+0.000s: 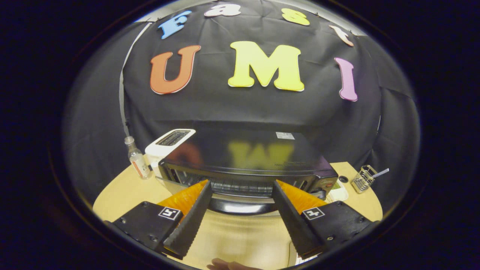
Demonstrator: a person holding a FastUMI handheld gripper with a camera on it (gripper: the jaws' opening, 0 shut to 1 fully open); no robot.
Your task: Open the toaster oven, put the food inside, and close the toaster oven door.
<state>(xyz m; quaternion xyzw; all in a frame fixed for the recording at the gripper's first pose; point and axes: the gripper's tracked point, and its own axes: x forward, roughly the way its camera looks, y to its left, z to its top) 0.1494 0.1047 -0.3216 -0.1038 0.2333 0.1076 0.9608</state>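
1. The claw [240, 187] hangs with its fingers apart, gripping nothing.
2. The toaster oven [247, 165] sits on the desk [123, 191] just ahead of the fingertips, its handle [242, 205] between them.
3. The door looks slightly ajar; I cannot tell for sure.
4. Best approach, I judge: lower, centre on the handle, clamp squarely, then pull down in an arc.
5. No food is identifiable.

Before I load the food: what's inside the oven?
Through the oven's opening only a wire rack shows; deeper inside is dark, hidden under its top. The gripper has its jaws open just ahead.
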